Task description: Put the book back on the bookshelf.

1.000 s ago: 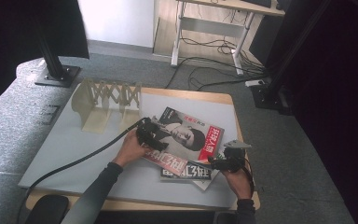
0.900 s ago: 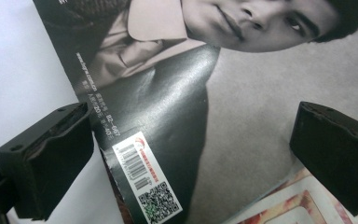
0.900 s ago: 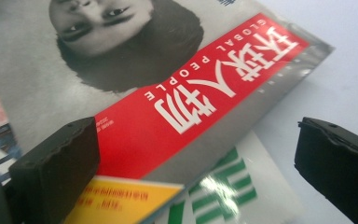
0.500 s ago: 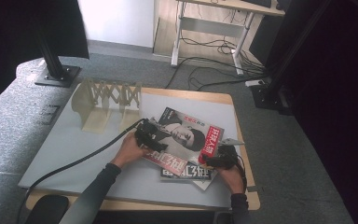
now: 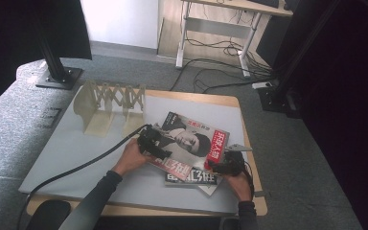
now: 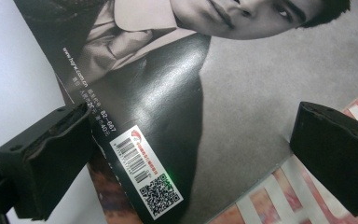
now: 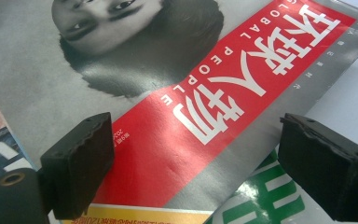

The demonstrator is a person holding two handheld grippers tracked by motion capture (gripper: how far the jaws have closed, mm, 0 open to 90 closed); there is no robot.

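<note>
A top magazine (image 5: pixel 191 141) with a black-and-white portrait and a red title band lies askew on a stack. My left gripper (image 5: pixel 153 143) is at its left corner. In the left gripper view the open gripper (image 6: pixel 191 140) straddles that magazine (image 6: pixel 242 70) near its barcode, and the pads do not press on it. My right gripper (image 5: pixel 225 165) is at the red band's near end. Its jaws have closed a little in the last second, but the gripper (image 7: pixel 196 130) still stands open, with the magazine (image 7: pixel 135 93) lying flat below and between the jaws.
Under the top one lie a red-lettered magazine (image 5: pixel 191 176) and a green-and-white one (image 7: pixel 256 196). A wooden folding rack (image 5: pixel 112 103) stands at the back left of the grey mat (image 5: pixel 76 148). A black cable (image 5: pixel 76 167) trails from my left gripper. A monitor stand (image 5: pixel 57 76) sits beyond the table.
My right gripper has edged slightly left, onto the magazine's red end. The left gripper and the magazines have stayed put.
</note>
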